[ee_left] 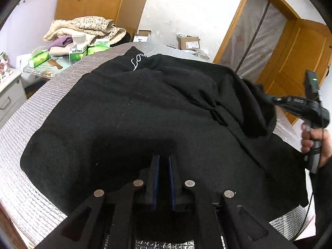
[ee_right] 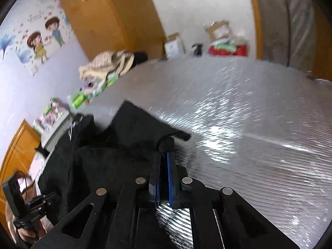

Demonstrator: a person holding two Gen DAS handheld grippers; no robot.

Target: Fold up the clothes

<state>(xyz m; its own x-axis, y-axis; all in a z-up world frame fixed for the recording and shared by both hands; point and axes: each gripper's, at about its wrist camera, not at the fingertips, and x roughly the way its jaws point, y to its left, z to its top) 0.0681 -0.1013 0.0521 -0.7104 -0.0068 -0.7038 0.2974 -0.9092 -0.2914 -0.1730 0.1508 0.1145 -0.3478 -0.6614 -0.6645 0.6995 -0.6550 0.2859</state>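
**Both grippers pinched on the black garment's edges, fold in progress on the foil-covered table**

Setting: a bedroom-like room with a wooden wardrobe, a wooden door and pale walls. The work surface is a table covered in silver quilted foil point(ee_right: 259, 124), which gives strong contrast against dark cloth.

Nearest, left wrist view: the left gripper point(ee_left: 164, 159) has its blue pads drawn close together, with black fabric between and around the fingertips. Judgement: it is clenched on the near hem, pinning that edge so the cloth does not slide while the other side moves.

Right wrist view: the right gripper point(ee_right: 165, 155) is likewise closed, its tips buried in a bunched corner of cloth that rises just above the pads. Judgement: it grasps this corner in order to carry it across the body of the garment. The picture is motion-blurred.

Task object: the black garment point(ee_left: 134, 114) lies spread over the middle of the table, white script lettering near its far edge. Its right side is rucked and lifted where the right gripper holds it; the left side lies flat.

Further off: a person's hand point(ee_left: 315, 143) grips the right device's handle at the table's right edge.

Far: a pile of folded fabrics point(ee_left: 83, 29) and green tissue packs point(ee_left: 39, 58) sit beyond the table, well apart from the work.
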